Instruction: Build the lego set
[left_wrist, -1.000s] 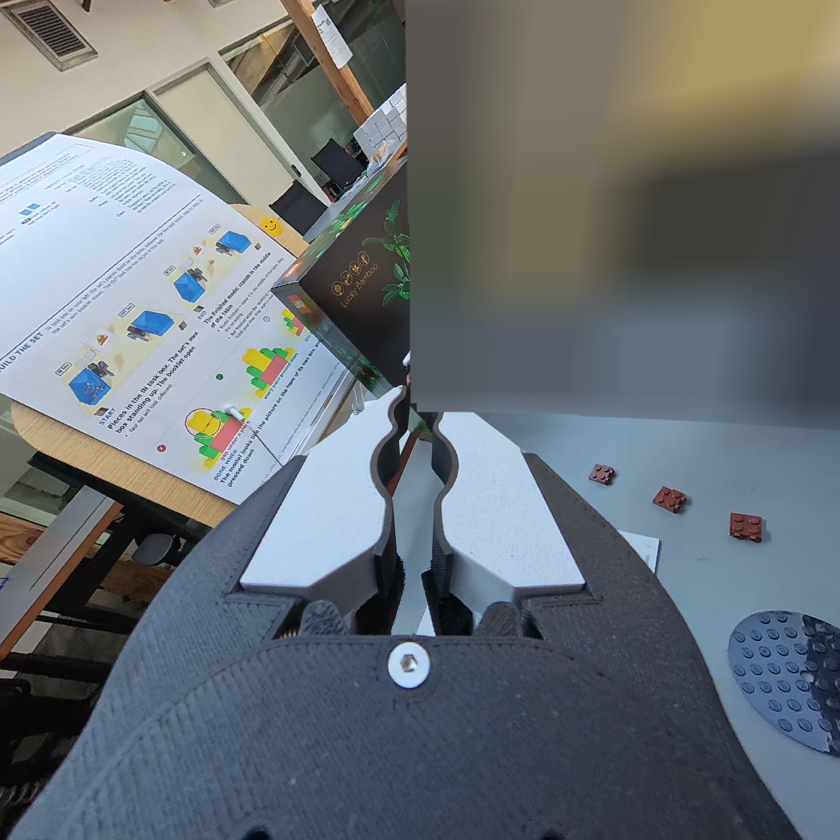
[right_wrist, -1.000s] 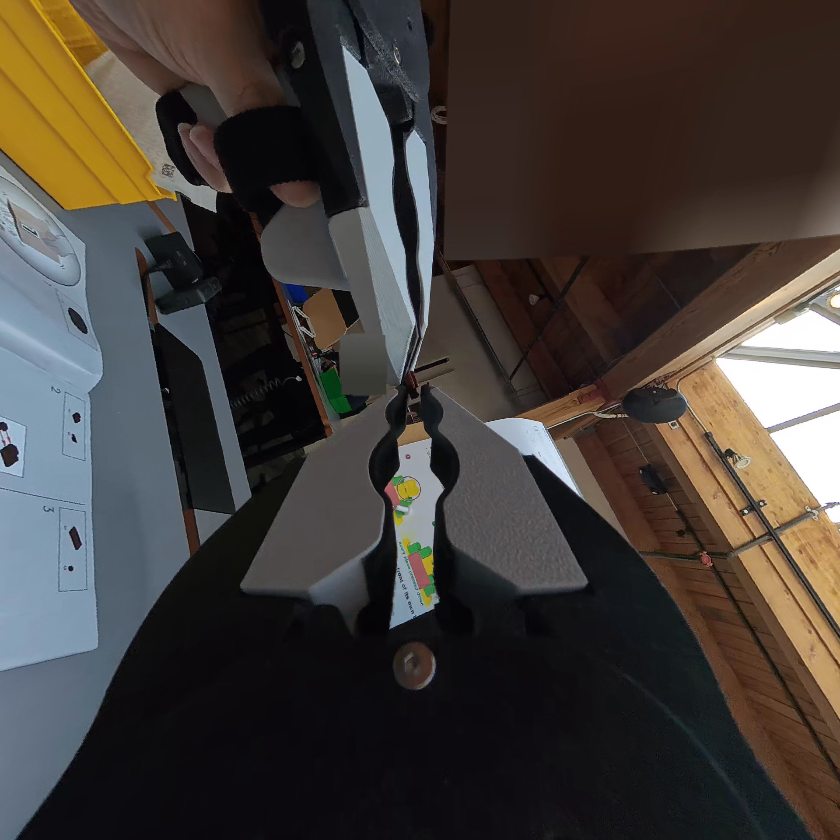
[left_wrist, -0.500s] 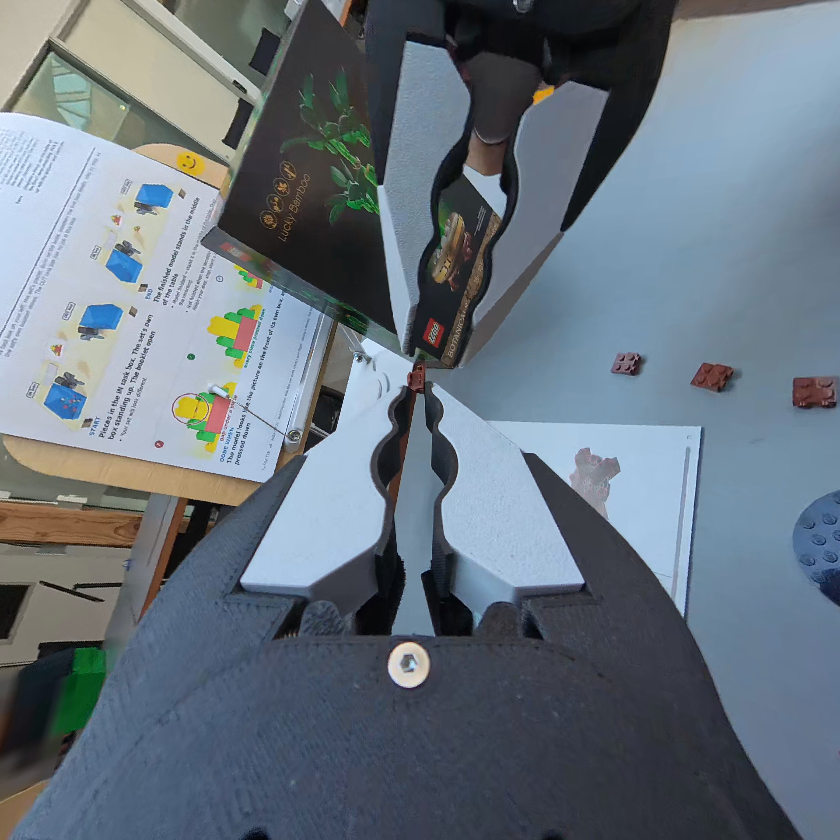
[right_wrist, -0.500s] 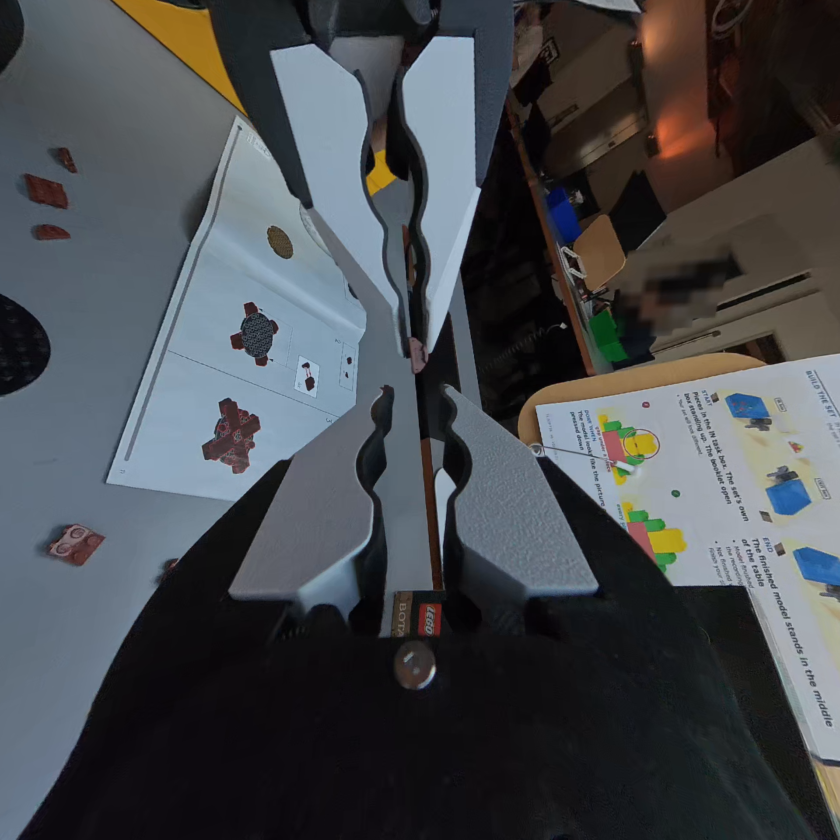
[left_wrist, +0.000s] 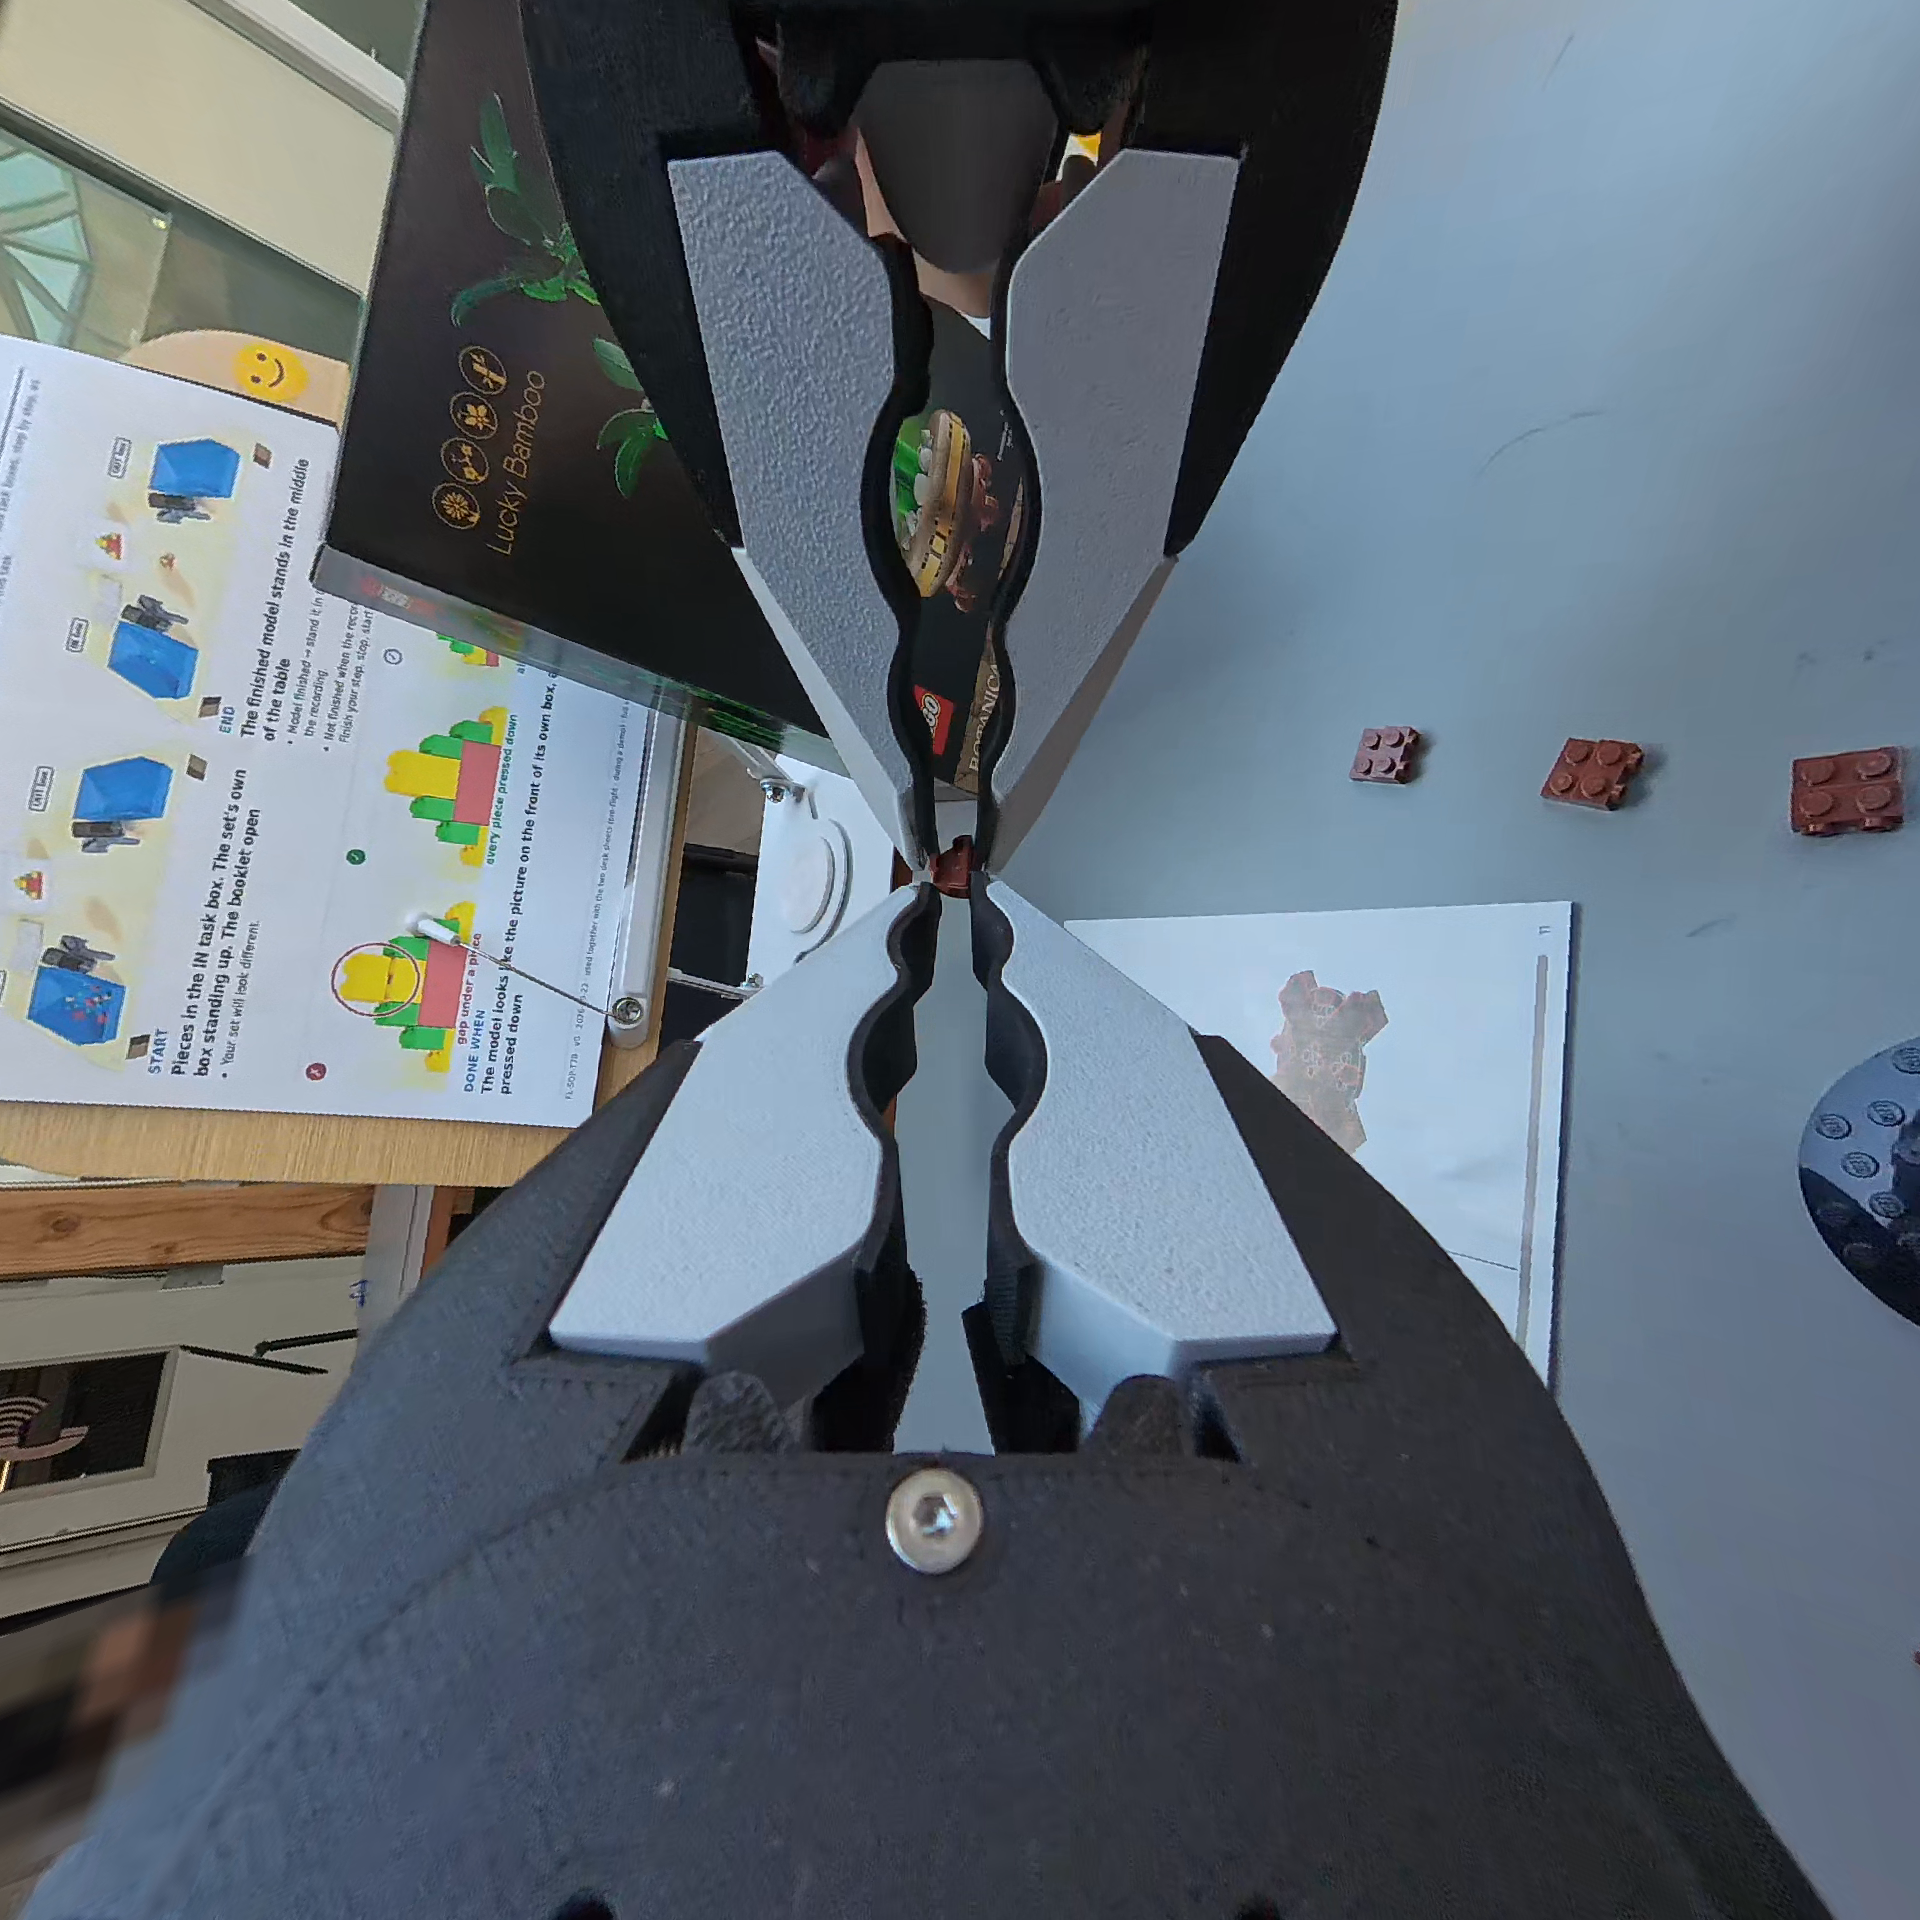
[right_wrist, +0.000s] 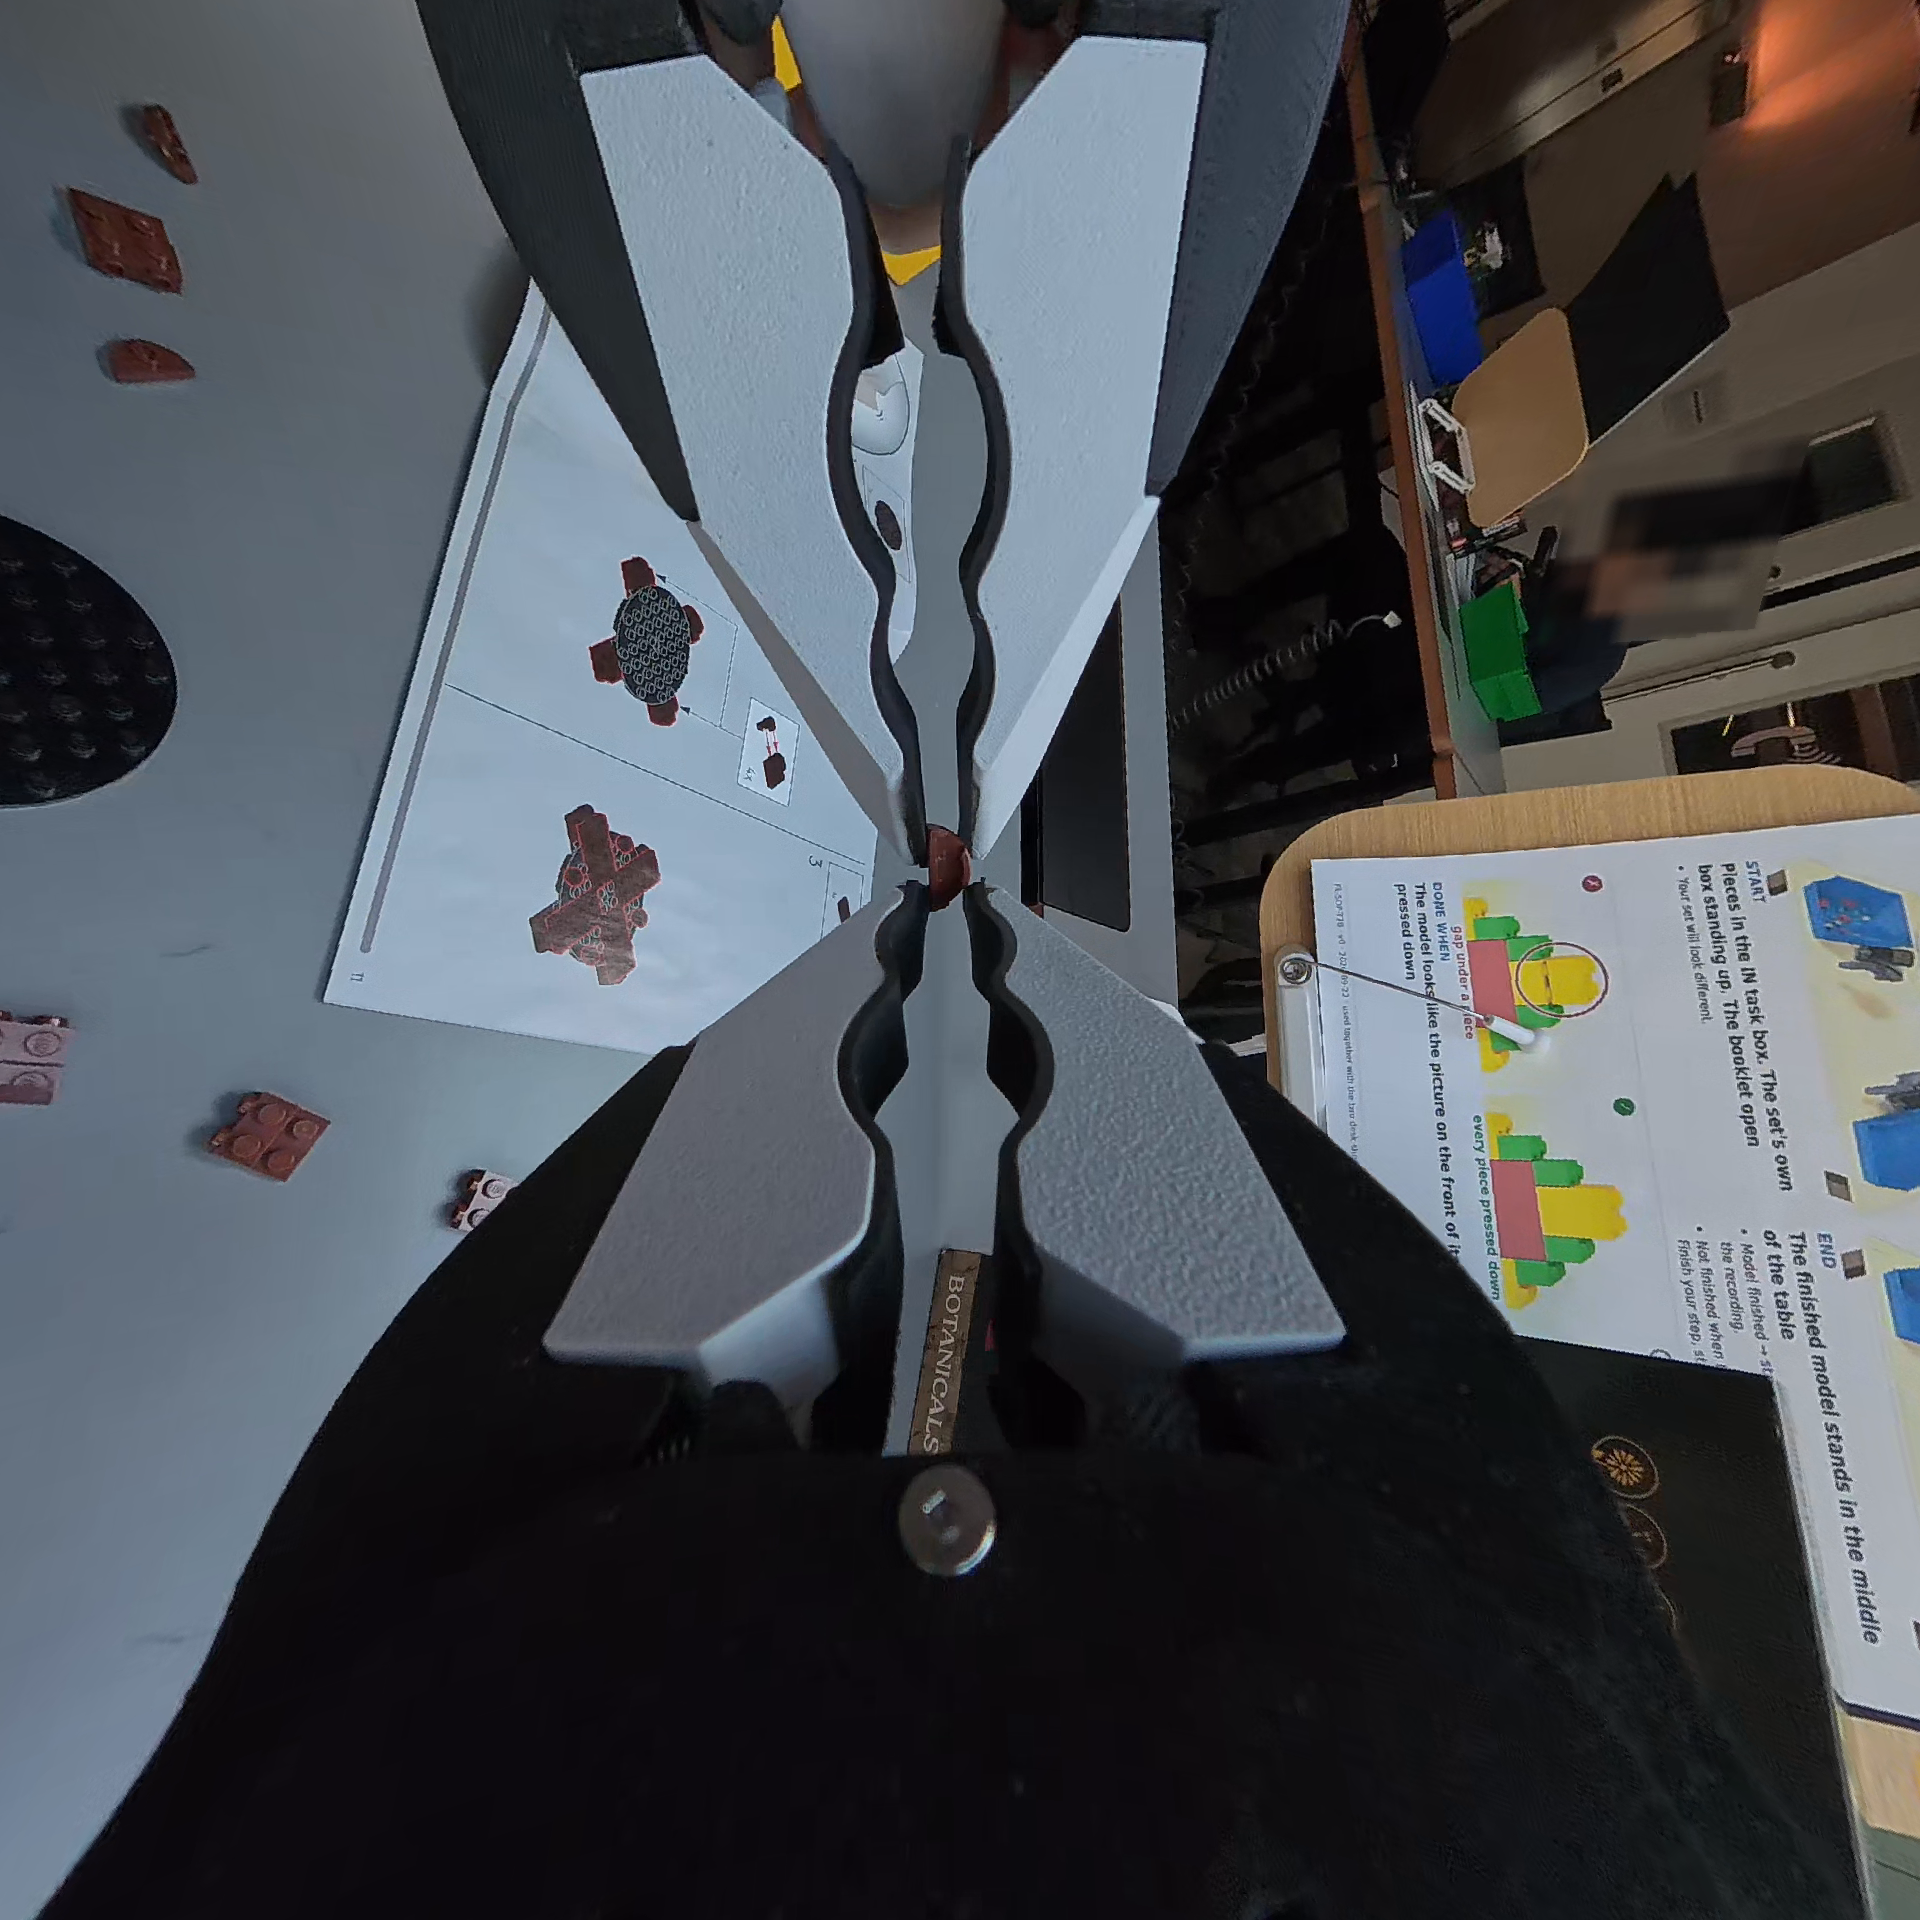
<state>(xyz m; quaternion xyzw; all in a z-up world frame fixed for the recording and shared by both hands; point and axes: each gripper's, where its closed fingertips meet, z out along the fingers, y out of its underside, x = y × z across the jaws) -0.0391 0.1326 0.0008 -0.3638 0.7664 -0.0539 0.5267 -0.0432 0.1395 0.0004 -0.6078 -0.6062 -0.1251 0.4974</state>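
Observation:
My left gripper (left_wrist: 951, 902) and right gripper (right_wrist: 940, 891) meet tip to tip above the grey table (left_wrist: 1558, 416). A small reddish-brown lego piece (left_wrist: 952, 868) sits pinched between both pairs of fingertips; it also shows in the right wrist view (right_wrist: 945, 864). Both grippers are closed down to a narrow gap on it. The right gripper (left_wrist: 951, 844) comes in from the top of the left wrist view, the left gripper (right_wrist: 940, 836) from the top of the right wrist view. A dark round studded plate (left_wrist: 1870, 1174) lies on the table.
An open instruction booklet (left_wrist: 1455, 1039) lies under the grippers. Three brown square plates (left_wrist: 1595, 774) lie in a row beyond it; several more (right_wrist: 268, 1132) lie near the round plate (right_wrist: 62, 665). The black set box (left_wrist: 499, 416) and a task sheet on a board (left_wrist: 260, 779) stand at the table's edge. The grippers are tip to tip, or close to it.
Half a second ago the right gripper was open, a little short of the piece held in my left gripper. It has now moved in and closed on that piece.

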